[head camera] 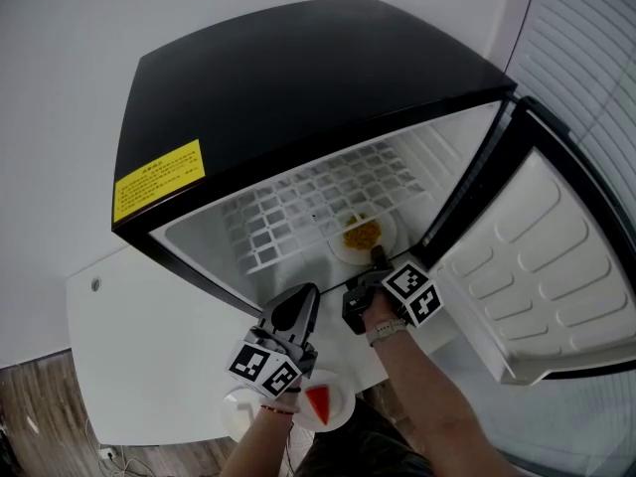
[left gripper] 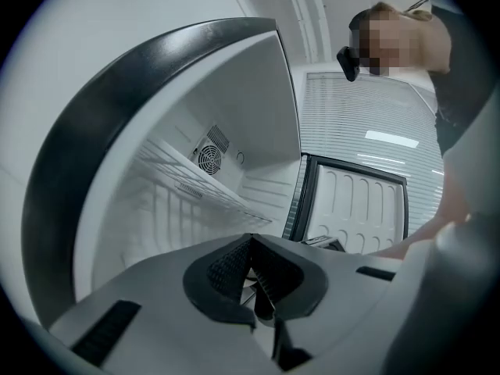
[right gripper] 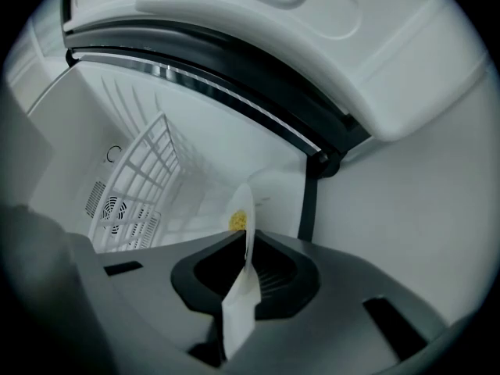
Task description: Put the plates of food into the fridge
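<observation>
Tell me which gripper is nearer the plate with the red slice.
Left. The left gripper hangs right by the red-slice plate, shut and empty; the right gripper is farther off at the fridge, clamped on the yellow-food plate.

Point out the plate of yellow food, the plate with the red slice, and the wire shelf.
plate of yellow food [head camera: 340, 250], head view, white rim left of the food
plate with the red slice [head camera: 344, 410], head view, rim right of the slice
wire shelf [head camera: 298, 212], head view, middle of the grid

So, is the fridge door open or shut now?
Open. The fridge door is swung out to the right, its white inner side showing, and the wire shelf inside is in plain view.
</observation>
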`<state>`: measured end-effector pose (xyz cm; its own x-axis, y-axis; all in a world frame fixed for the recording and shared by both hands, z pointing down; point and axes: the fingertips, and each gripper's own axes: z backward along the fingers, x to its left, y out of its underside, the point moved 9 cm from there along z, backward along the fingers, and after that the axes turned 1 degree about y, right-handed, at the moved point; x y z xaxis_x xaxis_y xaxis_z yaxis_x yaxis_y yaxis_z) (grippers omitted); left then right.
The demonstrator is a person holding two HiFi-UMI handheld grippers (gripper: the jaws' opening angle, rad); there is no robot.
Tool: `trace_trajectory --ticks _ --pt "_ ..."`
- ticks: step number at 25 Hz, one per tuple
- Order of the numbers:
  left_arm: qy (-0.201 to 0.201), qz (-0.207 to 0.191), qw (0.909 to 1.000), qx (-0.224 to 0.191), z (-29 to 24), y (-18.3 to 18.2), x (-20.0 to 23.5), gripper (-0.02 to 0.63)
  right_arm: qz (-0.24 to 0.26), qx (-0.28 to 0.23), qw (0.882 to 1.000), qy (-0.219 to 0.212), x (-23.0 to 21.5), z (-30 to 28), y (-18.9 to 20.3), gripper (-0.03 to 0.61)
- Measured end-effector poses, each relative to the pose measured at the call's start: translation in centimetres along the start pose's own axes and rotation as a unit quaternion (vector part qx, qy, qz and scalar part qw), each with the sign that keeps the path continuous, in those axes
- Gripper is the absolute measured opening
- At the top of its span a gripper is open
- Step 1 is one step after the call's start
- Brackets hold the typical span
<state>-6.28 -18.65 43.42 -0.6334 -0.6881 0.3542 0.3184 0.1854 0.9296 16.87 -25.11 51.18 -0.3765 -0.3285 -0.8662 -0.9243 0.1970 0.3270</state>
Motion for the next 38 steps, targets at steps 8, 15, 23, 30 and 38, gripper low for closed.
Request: trace_trajectory --ticks 8,15,23,30,38 --pt "-0.014 -0.005 0.9999 0.003 -0.1 0.2 0.2 0.006 0.064 0.012 0.998 0.012 0.1 -0.8 -0.7 0.015" --pt "-0.020 -0.008 0.9998 0.006 0.2 0.3 -0.2 0.006 0.120 0.029 0.992 0.023 0.3 -1.3 -1.3 0.029" --pt "-0.023 -0.010 0.9997 0.001 1.0 0.6 -0.4 0.006 0.216 0.041 0.974 0.054 1.1 -1.8 -1.7 0.057" --pt "-0.030 -0.007 0.9995 -0.003 1.4 0.2 -0.7 0.006 0.314 0.036 0.945 0.082 1.4 -2.0 -2.0 0.089" --pt "-0.033 -0.010 0.9994 -0.007 1.8 0.0 -0.8 0.006 0.367 0.023 0.927 0.080 1.2 -1.6 -1.8 0.114"
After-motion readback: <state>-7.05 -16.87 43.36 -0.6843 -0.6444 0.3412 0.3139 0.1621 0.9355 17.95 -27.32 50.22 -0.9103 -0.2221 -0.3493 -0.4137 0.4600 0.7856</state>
